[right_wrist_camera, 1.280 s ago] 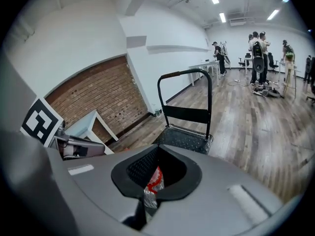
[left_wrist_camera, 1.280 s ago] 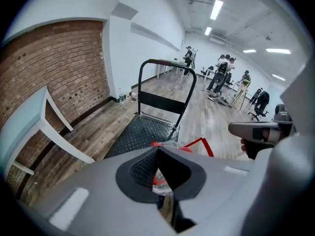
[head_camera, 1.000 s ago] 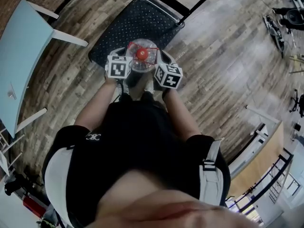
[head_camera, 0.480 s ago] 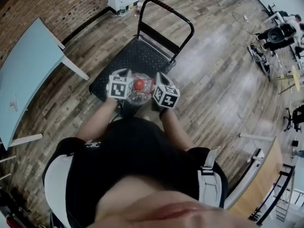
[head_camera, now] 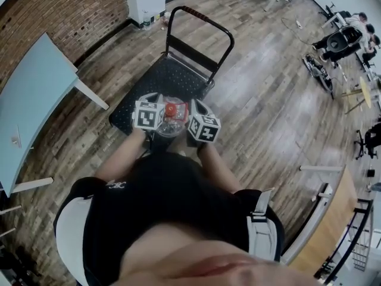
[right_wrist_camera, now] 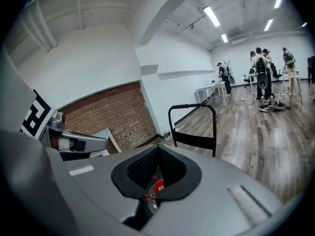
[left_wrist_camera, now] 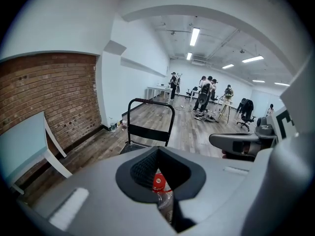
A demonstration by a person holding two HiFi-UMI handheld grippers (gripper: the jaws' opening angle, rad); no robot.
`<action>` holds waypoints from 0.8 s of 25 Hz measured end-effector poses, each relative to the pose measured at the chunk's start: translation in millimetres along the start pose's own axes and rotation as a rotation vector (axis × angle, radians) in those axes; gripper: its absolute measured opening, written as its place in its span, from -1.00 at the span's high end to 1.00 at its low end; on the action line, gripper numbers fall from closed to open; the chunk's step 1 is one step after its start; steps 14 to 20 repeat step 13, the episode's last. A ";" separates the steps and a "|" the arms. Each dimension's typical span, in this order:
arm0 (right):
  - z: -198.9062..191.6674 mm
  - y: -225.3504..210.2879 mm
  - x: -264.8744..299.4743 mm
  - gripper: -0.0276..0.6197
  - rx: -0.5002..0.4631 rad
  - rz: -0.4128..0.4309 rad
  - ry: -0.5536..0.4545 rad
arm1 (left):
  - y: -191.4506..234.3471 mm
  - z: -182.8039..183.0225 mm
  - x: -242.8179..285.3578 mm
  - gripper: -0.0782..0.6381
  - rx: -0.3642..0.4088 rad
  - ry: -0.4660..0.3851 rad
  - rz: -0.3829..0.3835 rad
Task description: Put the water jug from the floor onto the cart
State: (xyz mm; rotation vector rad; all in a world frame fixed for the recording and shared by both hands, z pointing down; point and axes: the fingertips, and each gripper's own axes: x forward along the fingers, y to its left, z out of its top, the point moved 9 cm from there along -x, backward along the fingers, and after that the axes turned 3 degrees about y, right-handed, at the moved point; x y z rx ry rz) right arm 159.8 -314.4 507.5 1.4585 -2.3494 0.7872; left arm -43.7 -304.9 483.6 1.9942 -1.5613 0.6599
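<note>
Water jug (head_camera: 172,117) pinched between left hand-held gripper (head_camera: 150,101) and right hand-held gripper (head_camera: 199,107), jaws of both closed, above near edge of cart (head_camera: 159,77). Risk: smooth jug squeezed out and dropped if side pressure is eased.

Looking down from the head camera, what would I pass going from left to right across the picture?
Blue table → left tool → jug → right tool → people at the far edge. The cart lies behind the tools and jug, so it has no clear place.
</note>
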 end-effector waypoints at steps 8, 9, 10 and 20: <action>-5.6 -0.9 2.3 0.88 -0.004 -0.001 0.026 | 3.0 -7.1 1.9 0.78 -0.016 0.024 0.006; -4.6 -0.2 3.9 0.88 -0.008 0.000 0.027 | 4.5 -6.8 2.6 0.78 -0.018 0.025 0.008; -3.4 0.2 5.7 0.88 -0.011 0.002 0.027 | 5.6 -5.9 3.2 0.78 -0.020 0.024 0.008; 0.4 0.5 11.4 0.88 -0.010 0.005 0.027 | 7.8 -1.3 5.4 0.78 -0.022 0.022 0.005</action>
